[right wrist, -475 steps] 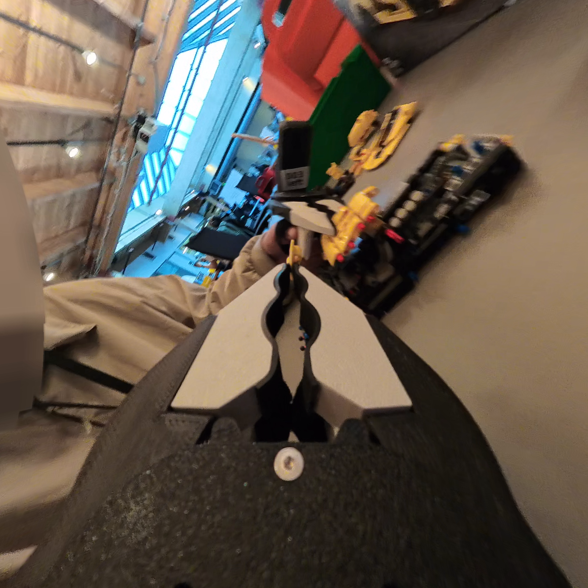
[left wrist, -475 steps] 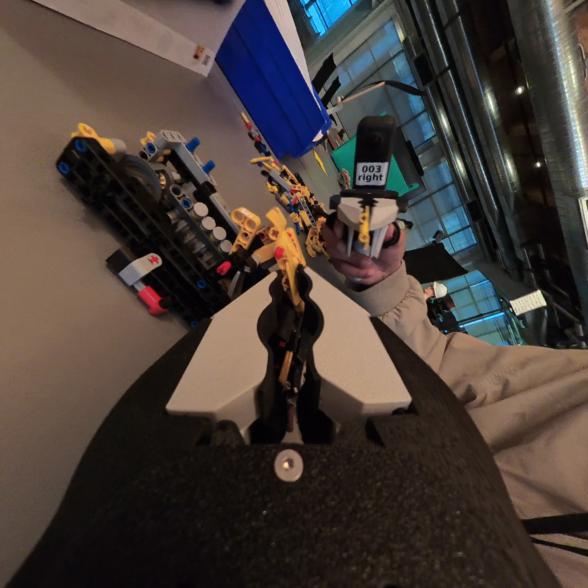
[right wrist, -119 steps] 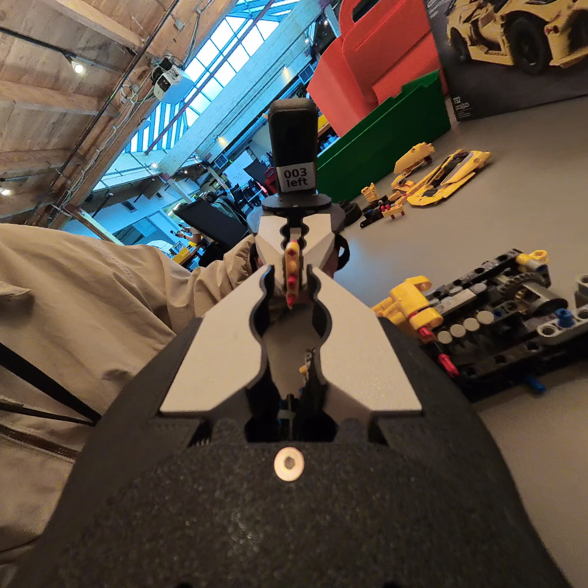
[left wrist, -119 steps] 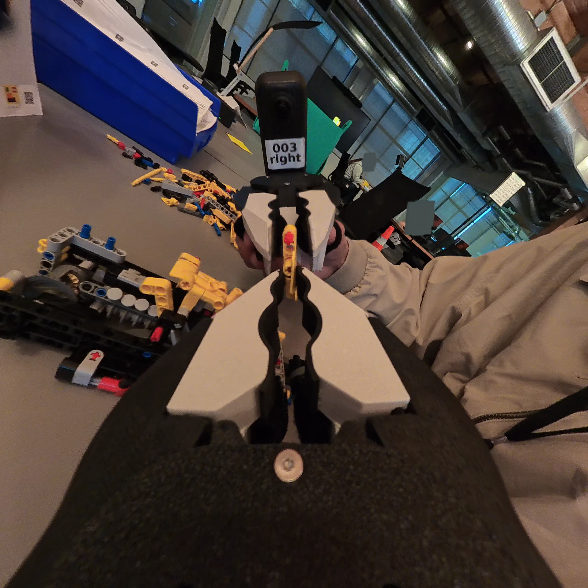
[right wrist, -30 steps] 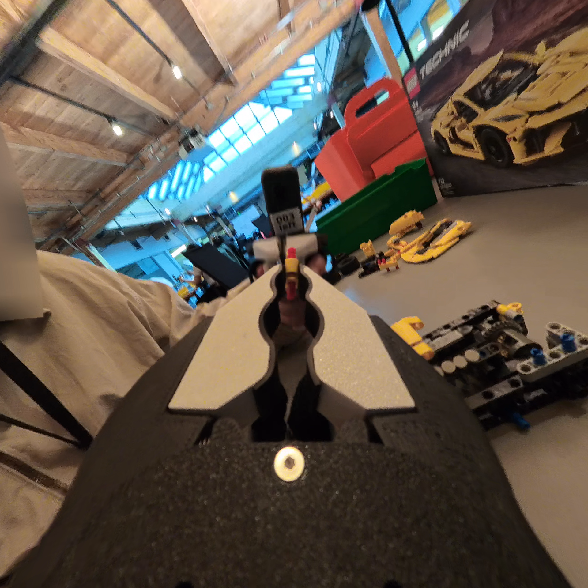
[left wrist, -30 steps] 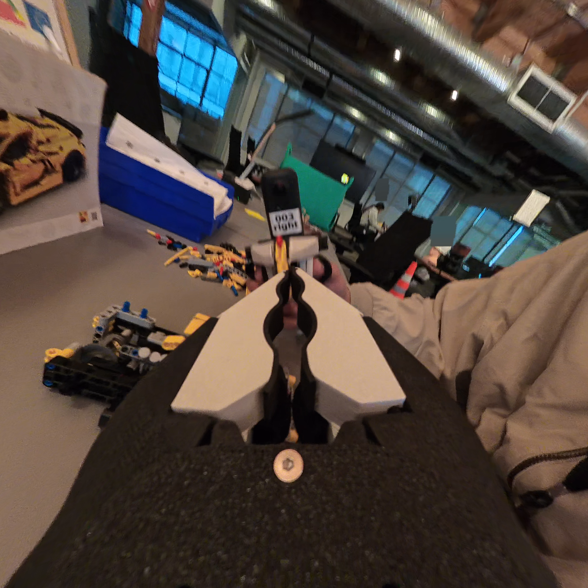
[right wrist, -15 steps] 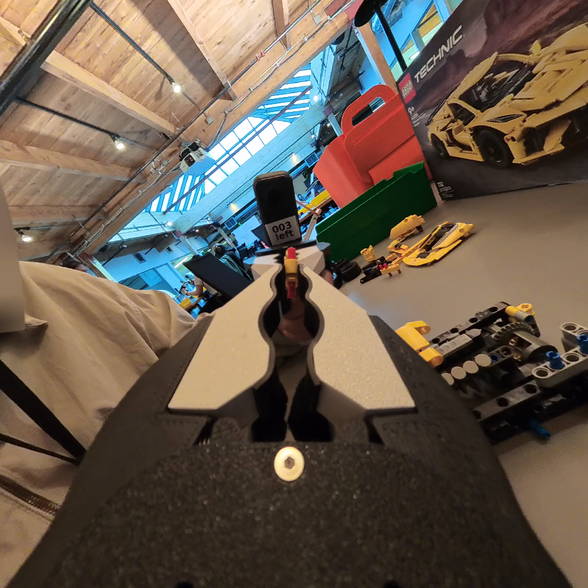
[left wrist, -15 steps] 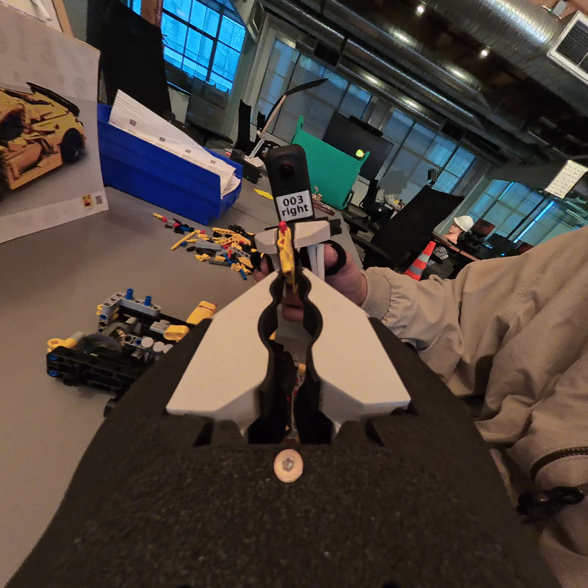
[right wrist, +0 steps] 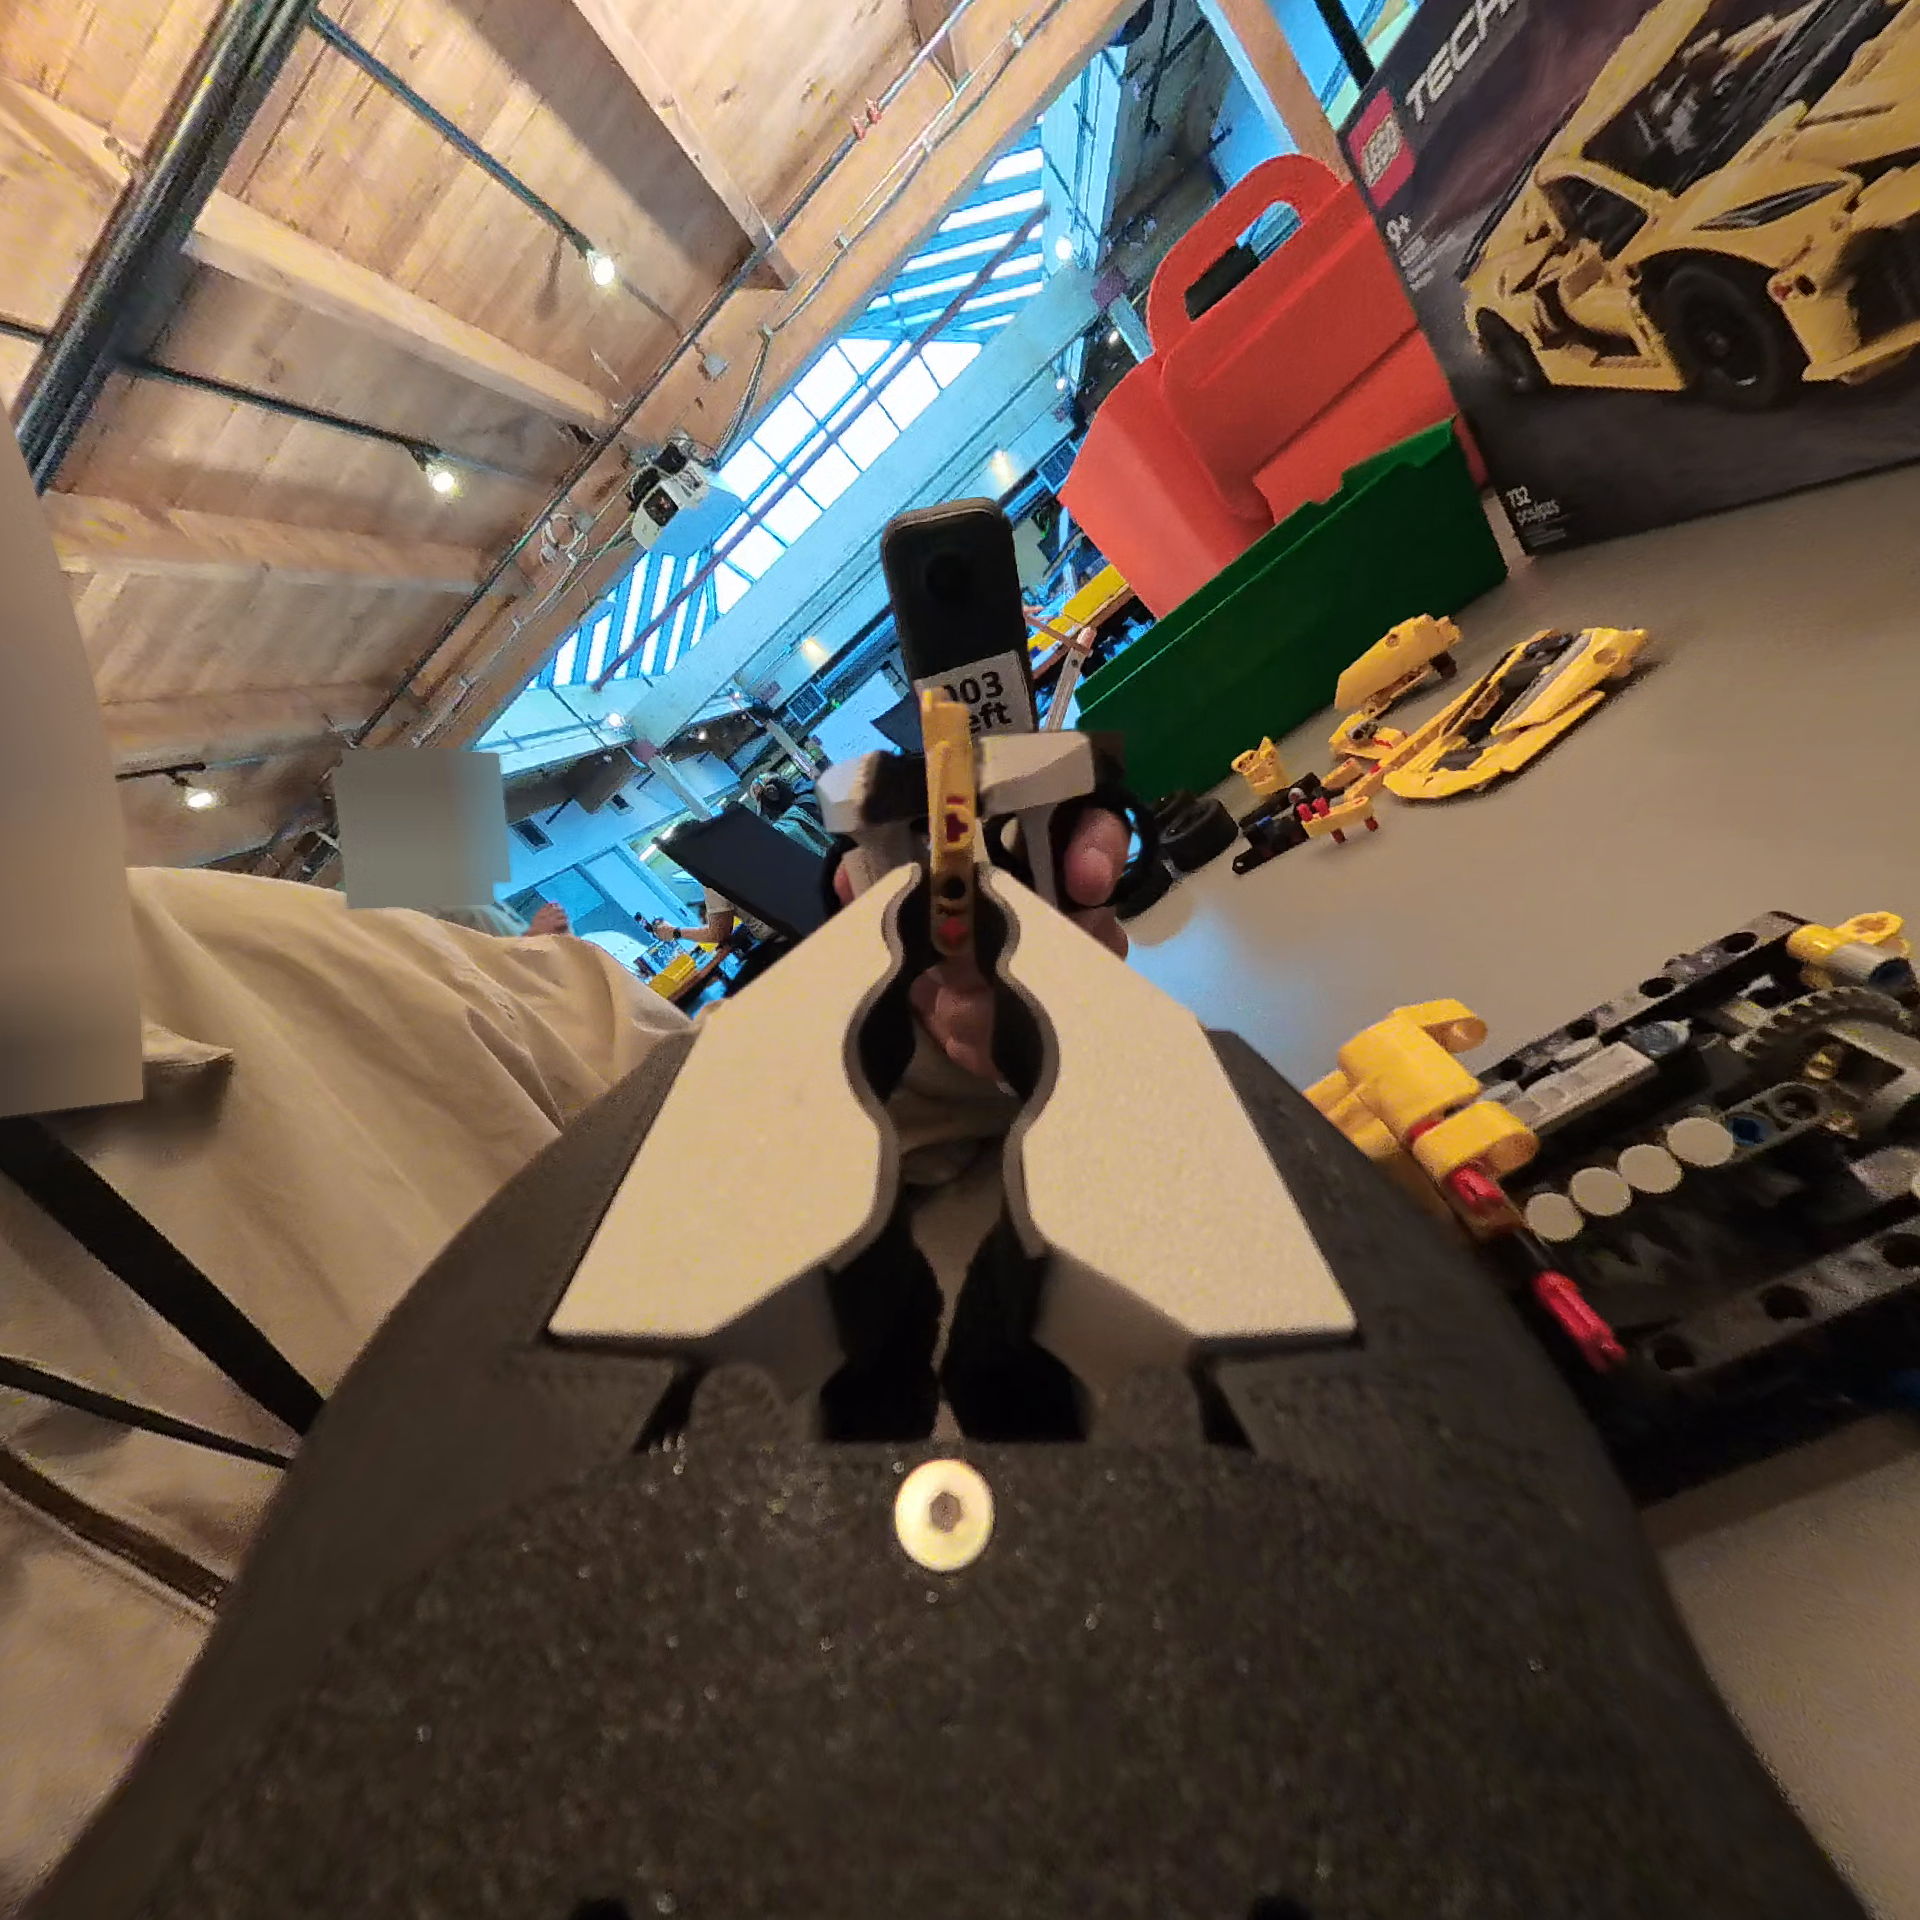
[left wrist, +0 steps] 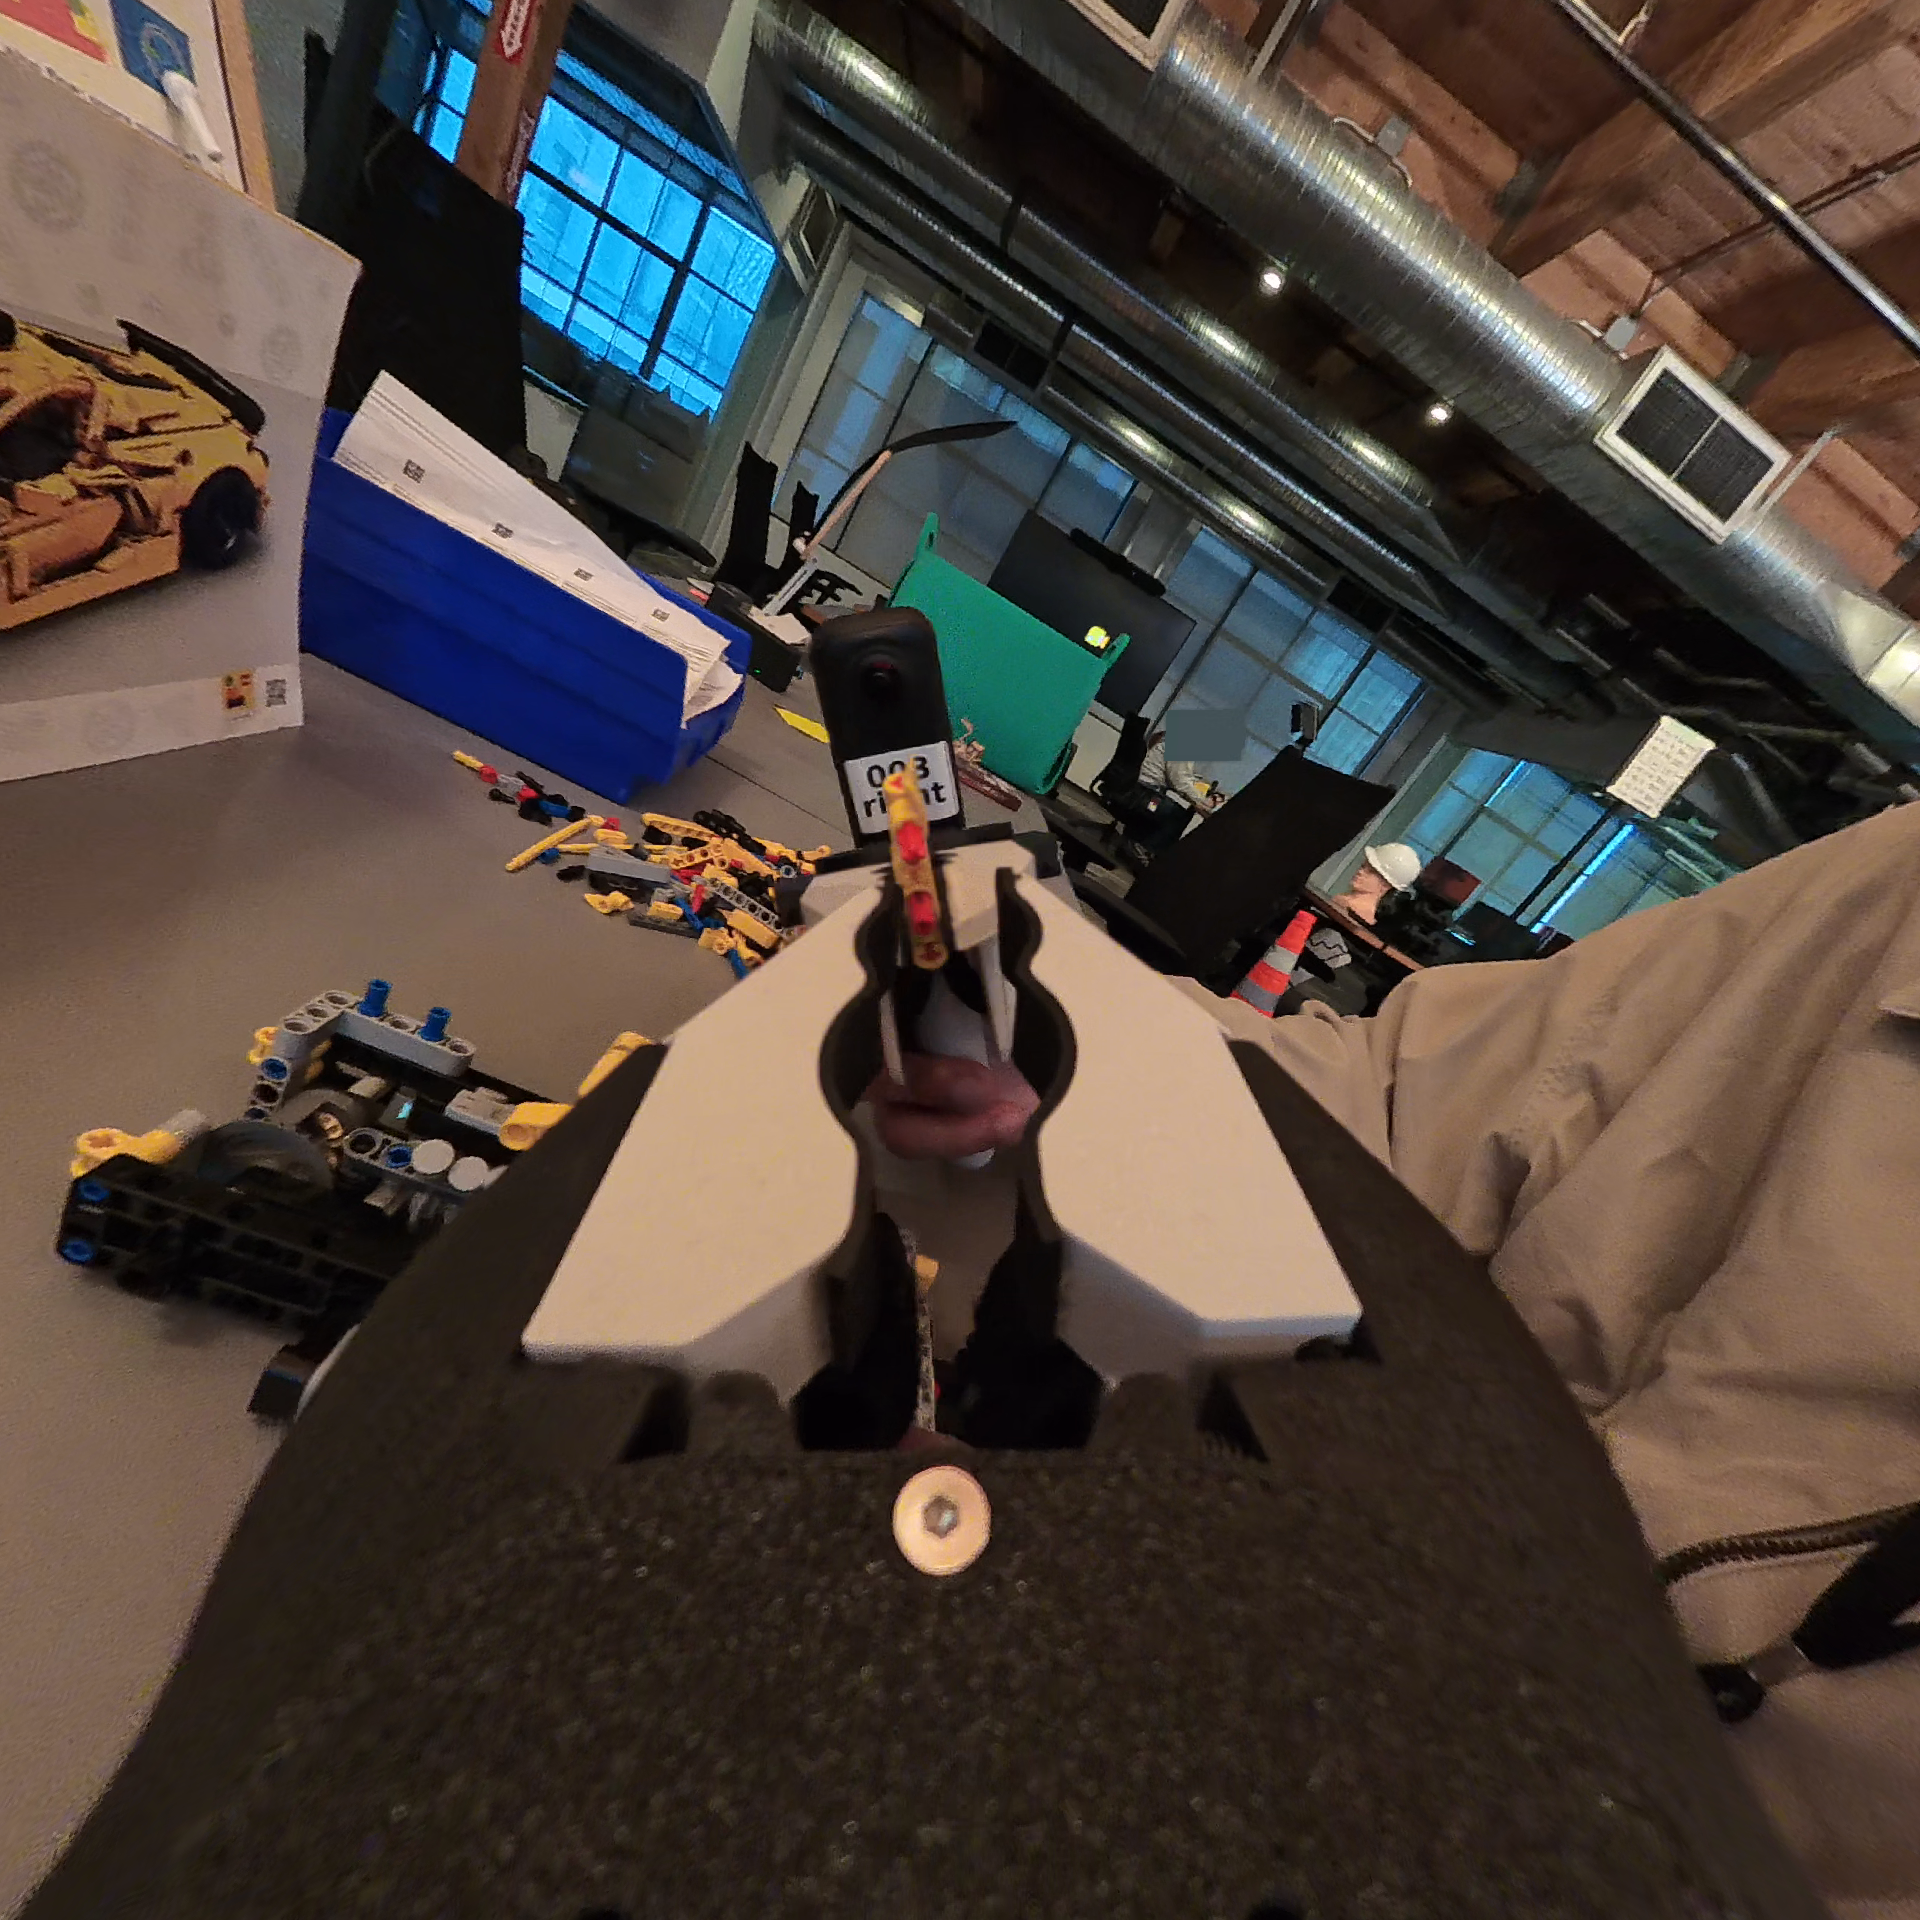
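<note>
While gripped, yellow beam (right wrist: 951, 831), red pins, upright

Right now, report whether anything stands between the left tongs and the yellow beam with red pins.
Nothing visible does. The left tongs stand open around the yellow beam, which the right tongs pinch from the opposite side. The black chassis sits below on the table, off to one side.

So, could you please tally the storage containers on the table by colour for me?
Blue bin: 1
Green bin: 1
Red container with a handle: 1
Total: 3
</note>
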Demonstrator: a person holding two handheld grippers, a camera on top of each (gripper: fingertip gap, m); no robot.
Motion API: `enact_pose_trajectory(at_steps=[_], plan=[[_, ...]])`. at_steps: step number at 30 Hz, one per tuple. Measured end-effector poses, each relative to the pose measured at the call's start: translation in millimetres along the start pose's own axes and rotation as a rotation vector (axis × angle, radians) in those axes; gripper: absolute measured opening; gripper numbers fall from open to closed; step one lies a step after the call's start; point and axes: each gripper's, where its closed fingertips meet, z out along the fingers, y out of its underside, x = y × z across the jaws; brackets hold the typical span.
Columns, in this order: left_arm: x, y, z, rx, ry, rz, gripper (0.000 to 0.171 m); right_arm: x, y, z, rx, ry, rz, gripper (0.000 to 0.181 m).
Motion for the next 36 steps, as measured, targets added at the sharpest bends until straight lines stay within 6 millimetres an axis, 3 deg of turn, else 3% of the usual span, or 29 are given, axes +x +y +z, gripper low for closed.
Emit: enact_pose_trajectory(at_steps=[4,9,12,15,18,22,29,36], plan=[[2.2,10.6,7.7,-0.047,-0.002,0.026,0.007,-4.0,14.0,12.0,-0.075,0.017,-0.067,0.006],[0.7,11.2,5.0,-0.077,-0.027,0.049,0.007,-0.6,8.3,5.6,-0.052,0.024,-0.063,0.007],[2.2,13.0,-1.0,-0.123,-0.020,0.066,0.007,-3.0,-2.6,-6.3,-0.060,0.049,-0.151,0.030],[-1.6,34.0,-4.5,-0.263,-0.044,0.095,0.007,-13.0,-12.2,-13.7,-0.038,0.043,-0.217,0.030],[-0.2,50.9,-1.9,-0.352,-0.049,0.138,0.007,-7.9,8.7,-8.5,-0.163,0.081,-0.288,0.026],[2.7,55.5,1.6,-0.369,-0.041,0.142,0.007,-4.7,27.7,-2.8,-0.262,0.077,-0.308,0.012],[8.3,38.0,5.0,-0.234,-0.038,0.235,0.008,-11.3,13.1,-4.6,-0.186,0.052,-0.284,0.006],[9.8,20.4,2.5,-0.113,-0.002,0.147,0.007,-11.6,6.2,-10.4,-0.147,0.058,-0.267,0.005]])
